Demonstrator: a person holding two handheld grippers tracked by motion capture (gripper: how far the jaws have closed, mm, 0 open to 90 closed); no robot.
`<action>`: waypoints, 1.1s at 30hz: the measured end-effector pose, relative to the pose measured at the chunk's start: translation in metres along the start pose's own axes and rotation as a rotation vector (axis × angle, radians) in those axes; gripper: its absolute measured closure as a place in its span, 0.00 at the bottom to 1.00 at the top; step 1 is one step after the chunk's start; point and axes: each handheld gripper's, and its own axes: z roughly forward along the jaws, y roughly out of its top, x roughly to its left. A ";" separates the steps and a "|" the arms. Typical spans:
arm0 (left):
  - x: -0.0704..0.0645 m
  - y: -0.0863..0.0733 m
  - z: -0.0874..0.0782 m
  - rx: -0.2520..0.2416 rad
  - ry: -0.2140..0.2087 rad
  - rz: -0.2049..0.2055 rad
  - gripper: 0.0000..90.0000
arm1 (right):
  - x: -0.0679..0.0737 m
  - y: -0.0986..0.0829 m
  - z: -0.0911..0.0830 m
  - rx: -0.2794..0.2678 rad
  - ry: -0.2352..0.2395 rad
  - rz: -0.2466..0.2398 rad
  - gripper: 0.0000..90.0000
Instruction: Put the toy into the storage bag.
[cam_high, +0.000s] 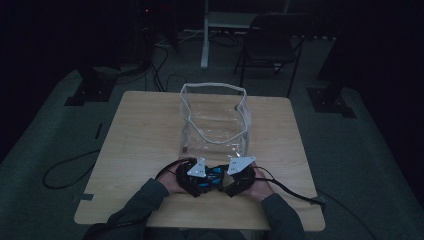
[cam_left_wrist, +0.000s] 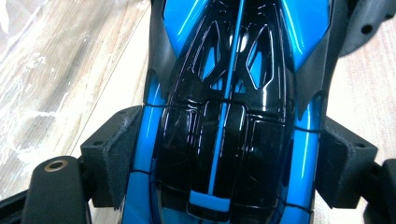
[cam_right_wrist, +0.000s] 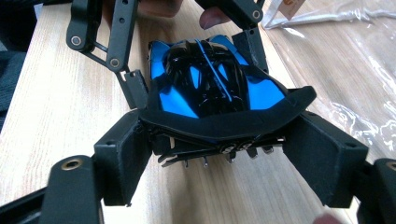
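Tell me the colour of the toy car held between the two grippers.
The toy car is glossy black with bright blue panels and a blue centre stripe, clearest in the left gripper view.

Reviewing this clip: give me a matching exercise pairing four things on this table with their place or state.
Things:
1. toy car
2. clear bag
3. left gripper
4. right gripper

Places or states:
A. stands open-topped beyond the hands
B. clamped on the car's glossy middle
C. blue and black, held between both grippers
D. jaws at the car's winged end

Pairs: 1-C, 2-A, 3-B, 4-D
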 end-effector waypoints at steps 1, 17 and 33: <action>-0.001 0.001 0.000 -0.004 0.000 0.008 0.23 | 0.000 0.000 0.001 -0.006 0.009 0.005 0.24; -0.008 0.006 -0.001 -0.053 -0.016 0.053 0.25 | 0.004 -0.002 0.006 -0.013 0.040 -0.002 0.24; -0.003 -0.006 -0.009 -0.037 -0.001 -0.098 0.12 | 0.005 0.005 -0.005 -0.018 0.033 0.035 0.27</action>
